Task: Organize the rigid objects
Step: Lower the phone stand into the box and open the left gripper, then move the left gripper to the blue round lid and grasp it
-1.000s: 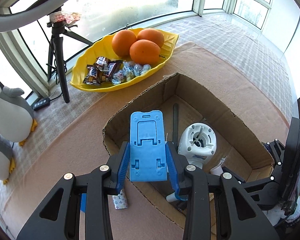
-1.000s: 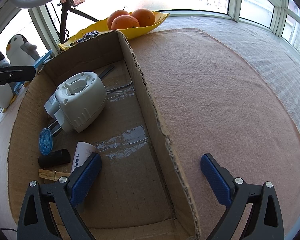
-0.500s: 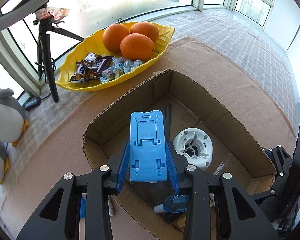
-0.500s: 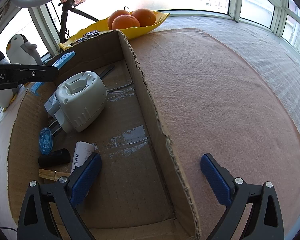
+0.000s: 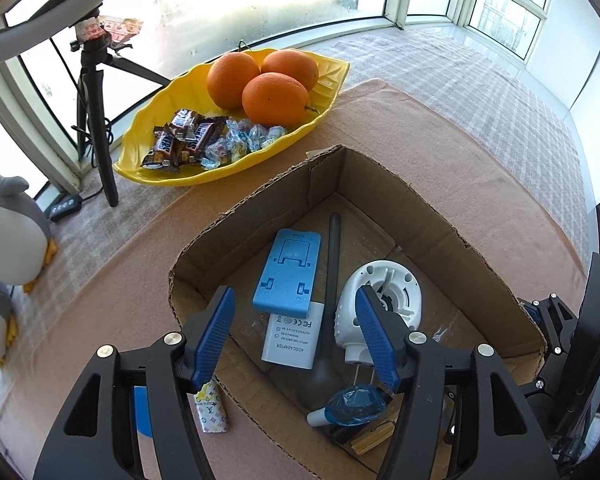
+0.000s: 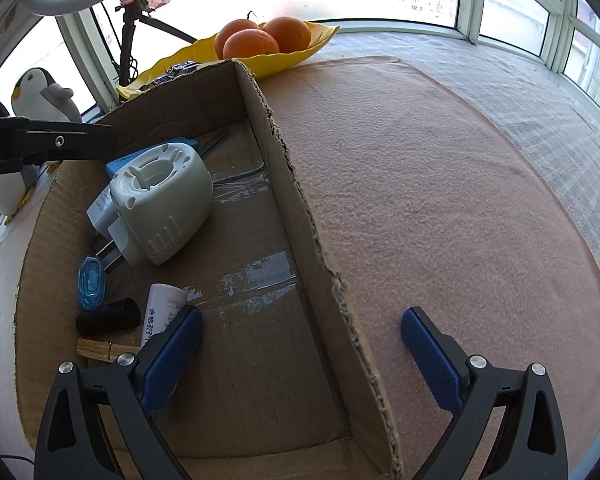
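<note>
Blue phone stand (image 5: 287,276) just dropped: we see it flat inside cardboard box (image 5: 440,216), near far-left corner, overlapping white adapter (image 5: 292,339). Left gripper (image 5: 296,336) released, right gripper (image 6: 300,354) spread, empty. 1 more item stowed.

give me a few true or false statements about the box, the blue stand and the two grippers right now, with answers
1. The blue phone stand lies inside the cardboard box. True.
2. The left gripper is clamped on the stand. False: its jaws are open and hold nothing; the stand lies on the box floor.
3. The stand partly overlaps the white power adapter. True.
4. The yellow leaf-shaped dish holds two oranges. False: three oranges sit in it, beside wrapped candies.
5. The right gripper grips the box wall. False: its jaws are open, one on each side of the wall, holding nothing.
</note>
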`<state>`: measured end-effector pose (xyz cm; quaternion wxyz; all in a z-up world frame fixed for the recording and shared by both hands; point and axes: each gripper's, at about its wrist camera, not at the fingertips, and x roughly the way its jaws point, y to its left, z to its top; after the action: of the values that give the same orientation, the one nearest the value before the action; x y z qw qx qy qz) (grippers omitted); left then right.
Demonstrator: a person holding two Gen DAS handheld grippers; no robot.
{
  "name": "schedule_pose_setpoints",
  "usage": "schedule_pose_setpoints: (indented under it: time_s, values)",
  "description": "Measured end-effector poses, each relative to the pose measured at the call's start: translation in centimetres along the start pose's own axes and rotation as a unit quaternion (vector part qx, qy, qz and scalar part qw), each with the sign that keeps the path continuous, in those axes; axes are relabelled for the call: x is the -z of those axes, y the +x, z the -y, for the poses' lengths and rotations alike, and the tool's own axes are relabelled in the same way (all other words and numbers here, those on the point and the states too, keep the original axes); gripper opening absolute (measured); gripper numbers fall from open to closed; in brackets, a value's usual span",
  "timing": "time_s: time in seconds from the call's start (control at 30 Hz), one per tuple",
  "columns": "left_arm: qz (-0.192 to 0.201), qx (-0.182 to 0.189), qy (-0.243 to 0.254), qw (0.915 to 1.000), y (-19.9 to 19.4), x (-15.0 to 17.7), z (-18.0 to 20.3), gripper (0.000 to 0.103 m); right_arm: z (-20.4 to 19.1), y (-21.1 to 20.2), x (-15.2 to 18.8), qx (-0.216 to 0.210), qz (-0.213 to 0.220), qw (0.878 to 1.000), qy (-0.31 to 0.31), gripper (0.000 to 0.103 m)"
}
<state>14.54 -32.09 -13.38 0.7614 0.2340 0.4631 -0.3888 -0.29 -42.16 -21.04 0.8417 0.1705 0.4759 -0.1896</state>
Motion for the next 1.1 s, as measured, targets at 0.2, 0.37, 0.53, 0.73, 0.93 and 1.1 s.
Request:
schedule_pose_setpoints:
  time_s: [0.2, 0.37, 0.53, 0.73, 0.93, 1.1]
  values:
    - [0.007, 0.002, -0.001, 1.0000, -0.9, 0.3, -0.9, 0.062, 0.0, 0.0, 0.0, 0.000, 0.000, 1.000, 0.000, 0.098]
    - [0.020, -0.007, -0.016, 0.9997, -2.7, 1.1, -3.3, 0.062, 0.0, 0.0, 0.0, 0.000, 0.000, 1.000, 0.001, 0.098]
    - [0.023, -0.026, -0.037, 0.9987, -4.0, 2.7, -6.8, 0.062, 0.0, 0.0, 0.0, 0.000, 0.001, 1.000, 0.001, 0.098]
    - [0.018, -0.042, -0.073, 0.9963, -4.7, 5.1, -10.7, 0.062, 0.0, 0.1, 0.0, 0.000, 0.000, 1.000, 0.000, 0.098]
    - [0.005, -0.051, -0.095, 0.9941, -4.2, 7.9, -12.9, 0.062, 0.0, 0.1, 0.0, 0.000, 0.000, 1.000, 0.000, 0.098]
    - [-0.003, -0.049, -0.108, 0.9929, -3.4, 9.9, -13.2, 0.062, 0.0, 0.1, 0.0, 0.000, 0.000, 1.000, 0.000, 0.098]
